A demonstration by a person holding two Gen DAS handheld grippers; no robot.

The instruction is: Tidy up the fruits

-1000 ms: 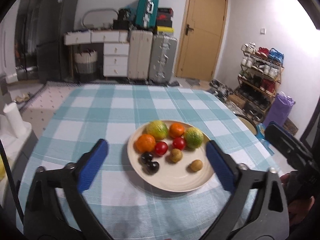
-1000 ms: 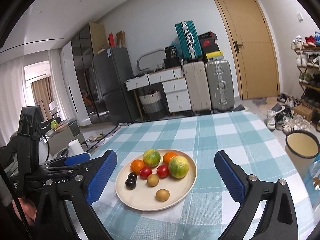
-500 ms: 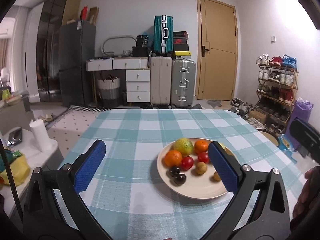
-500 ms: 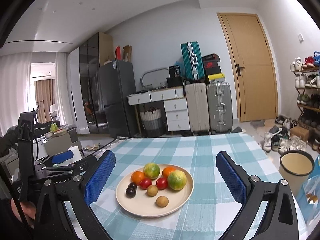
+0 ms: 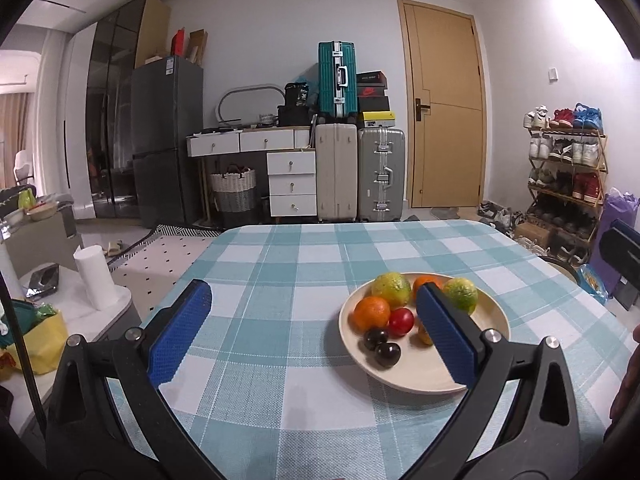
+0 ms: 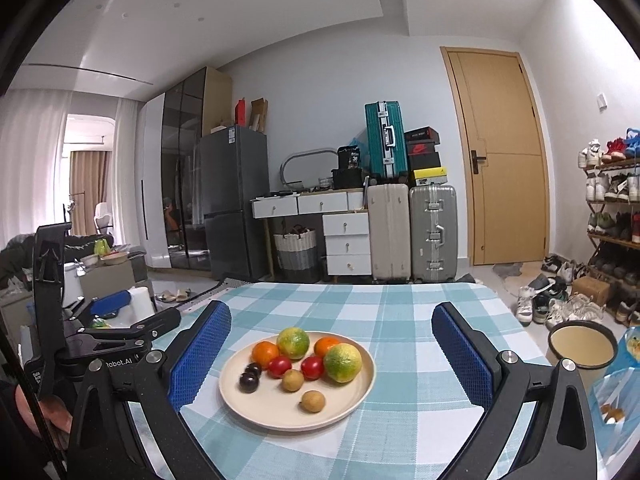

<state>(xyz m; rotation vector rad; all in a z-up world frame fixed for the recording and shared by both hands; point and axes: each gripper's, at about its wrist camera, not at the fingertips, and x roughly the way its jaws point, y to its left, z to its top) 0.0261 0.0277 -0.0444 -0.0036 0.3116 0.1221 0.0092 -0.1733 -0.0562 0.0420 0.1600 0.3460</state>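
Left gripper point(image 5: 312, 332): jaws spread wide, empty, raised above the checked tablecloth point(image 5: 280, 248), left of the plate point(image 6: 280, 416). Plate, centre: fruits grouped by kind, with oranges point(image 6: 265, 353) and green citrus point(image 6: 342, 362) far, tomatoes point(image 6: 279, 367) mid, dark plums point(image 6: 249, 381) left, brown fruits point(image 6: 312, 401) near. Right gripper point(image 6: 332, 356): jaws parted, empty, raised above and framing the plate. Judged stage: either sorting is pending or it is complete; the scene fits both, so no particular move follows.
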